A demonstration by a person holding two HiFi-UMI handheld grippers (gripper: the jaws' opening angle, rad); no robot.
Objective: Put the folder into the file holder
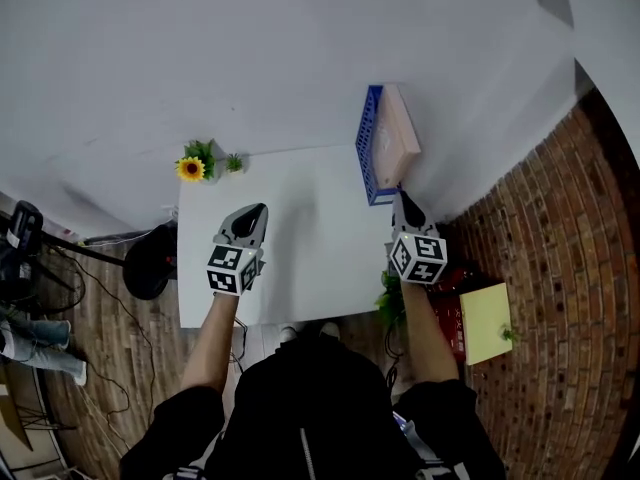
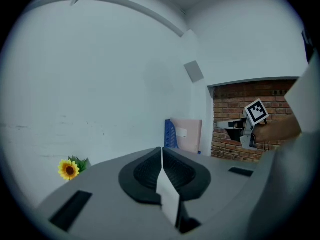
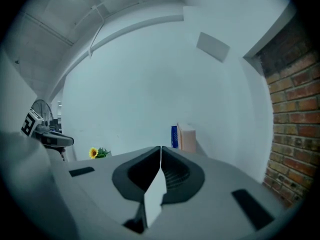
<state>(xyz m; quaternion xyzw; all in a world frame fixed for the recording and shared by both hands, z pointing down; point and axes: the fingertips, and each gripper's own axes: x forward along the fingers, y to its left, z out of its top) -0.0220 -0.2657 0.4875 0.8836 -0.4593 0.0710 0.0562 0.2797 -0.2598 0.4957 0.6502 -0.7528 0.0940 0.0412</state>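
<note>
A blue file holder (image 1: 368, 148) stands at the back right of the white table (image 1: 300, 228), against the wall. A pink folder (image 1: 398, 133) stands in it. The right gripper view shows the holder (image 3: 174, 136) and the folder (image 3: 187, 138) straight ahead, some way off. My right gripper (image 1: 402, 200) hovers just in front of the holder's near end, by the table's right edge. Its jaws are shut with nothing between them (image 3: 160, 148). My left gripper (image 1: 258, 211) is over the middle left of the table, also shut and empty (image 2: 161, 149).
A sunflower pot (image 1: 192, 168) and a small green plant (image 1: 233, 162) sit at the table's back left corner. A brick wall (image 1: 560, 248) rises at the right. On the floor to the right lie a yellow sheet (image 1: 485, 321) and a leafy plant (image 1: 390, 303). A black stand (image 1: 150, 260) is at the left.
</note>
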